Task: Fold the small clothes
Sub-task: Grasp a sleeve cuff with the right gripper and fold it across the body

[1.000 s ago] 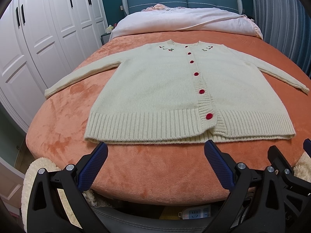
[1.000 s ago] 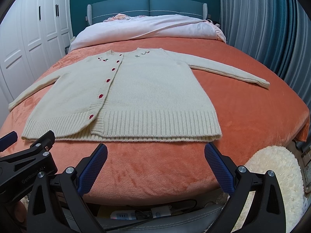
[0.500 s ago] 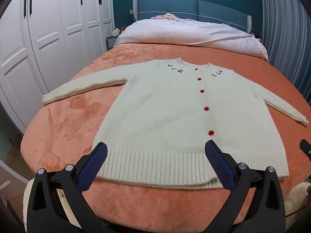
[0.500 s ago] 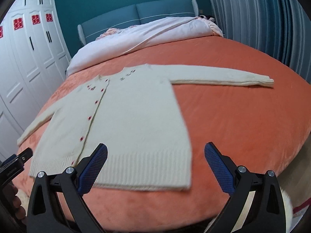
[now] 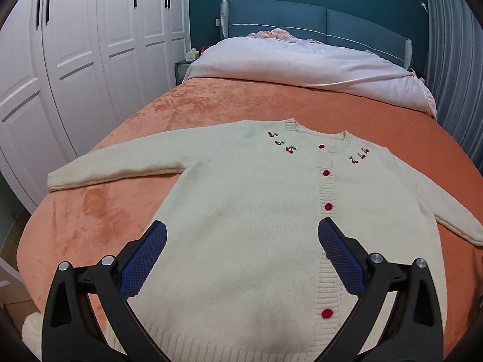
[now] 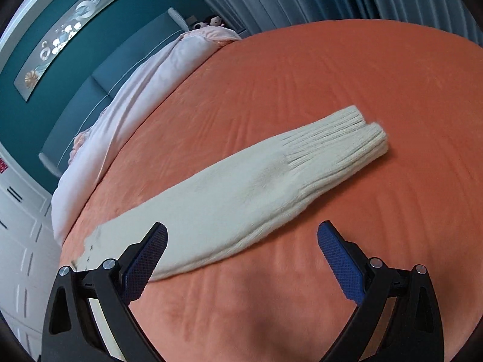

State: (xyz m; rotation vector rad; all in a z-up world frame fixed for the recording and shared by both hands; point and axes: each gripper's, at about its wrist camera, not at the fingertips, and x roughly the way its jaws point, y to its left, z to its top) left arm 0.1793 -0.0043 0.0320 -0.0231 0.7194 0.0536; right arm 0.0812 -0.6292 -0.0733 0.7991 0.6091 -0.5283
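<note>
both grippers have pushed forward over the bed since half a second ago; the left gripper (image 5: 241,241), which framed the ribbed hem then, now hangs above the body of the cream cardigan (image 5: 247,211), and the right gripper (image 6: 241,244) has swung out to the garment's far sleeve (image 6: 256,187); the cardigan lies flat and face up on the orange blanket (image 5: 99,211), buttoned shut, both sleeves stretched out to the sides; its knit is fine and fuzzy across the body, turning to raised ribs along the button band, the round collar, the hem and the cuffs; red round buttons (image 5: 328,206) run down the band, and small embroidered cherries (image 5: 290,149) sit on either side of the neckline; in the right wrist view the sleeve is a long soft tube ending in a deeply ribbed cuff (image 6: 341,147), its edge slightly split into two lobes; both grippers are spread wide, their blue textured pads (image 5: 142,259) holding nothing; the right gripper's left pad (image 6: 145,259) overlaps the sleeve's near end in the view, though contact cannot be told; the blanket is plush velvet with brushed streaks; beyond it lie a pale pink duvet (image 5: 302,63), a padded blue headboard (image 5: 332,24) and white panelled wardrobe doors (image 5: 75,60).
</note>
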